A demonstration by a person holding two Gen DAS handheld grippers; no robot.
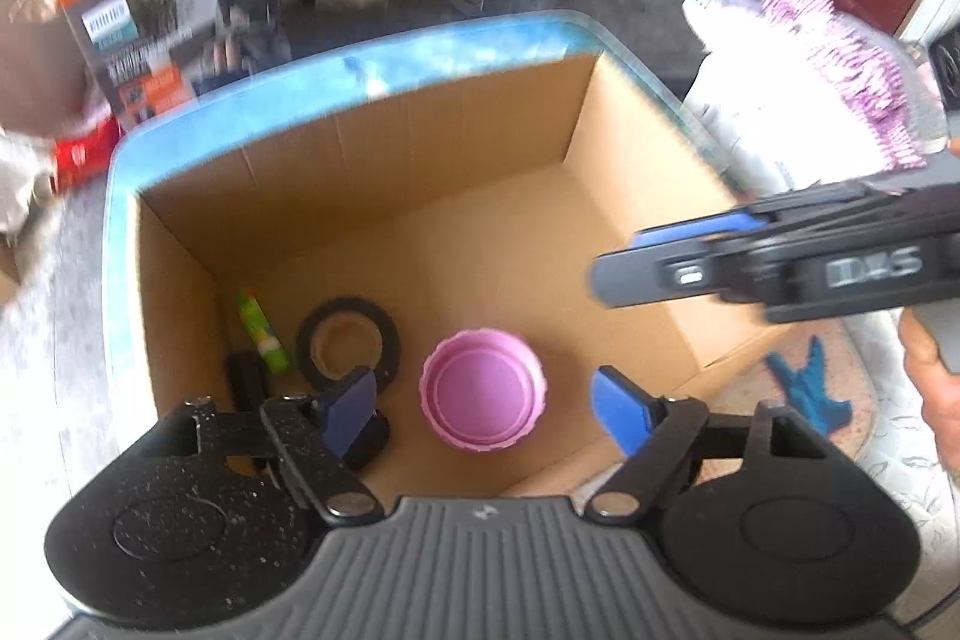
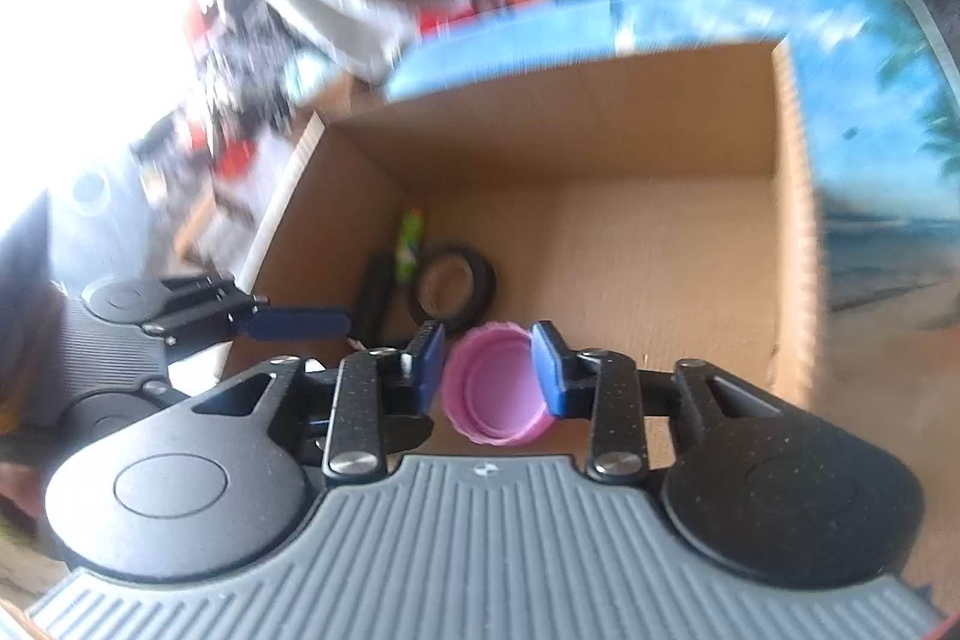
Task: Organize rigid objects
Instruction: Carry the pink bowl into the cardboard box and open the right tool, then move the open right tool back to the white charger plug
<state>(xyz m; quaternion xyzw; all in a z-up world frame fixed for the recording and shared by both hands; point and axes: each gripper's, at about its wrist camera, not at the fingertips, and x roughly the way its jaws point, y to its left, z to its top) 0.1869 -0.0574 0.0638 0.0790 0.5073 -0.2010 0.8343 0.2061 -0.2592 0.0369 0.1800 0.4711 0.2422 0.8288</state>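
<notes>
Where the cardboard box [image 1: 420, 196] sits on the blue beach-print tabletop [image 1: 336, 70], its left inner wall has a green tube [image 1: 262, 337] lying along it, with a dark, blurred object [image 1: 246, 379] just beside that. Next comes a black tape roll [image 1: 349, 340] flat on the box floor, partly hidden behind the near finger of the left hand-held gripper [image 1: 486, 409], whose jaws stand wide and released, with nothing pressed between them. The pink lid [image 1: 485, 391] lies open side up on the box floor near the front wall, just right of the tape roll. In the right wrist view the pink lid sits in the gap of the right hand-held gripper [image 2: 487, 370], yet whether the blue pads touch it I cannot tell through the blur. Seen from the left, that gripper reaches in over the box's right edge, in front of a white and purple bundle [image 1: 828, 82] off the tabletop's right side.
</notes>
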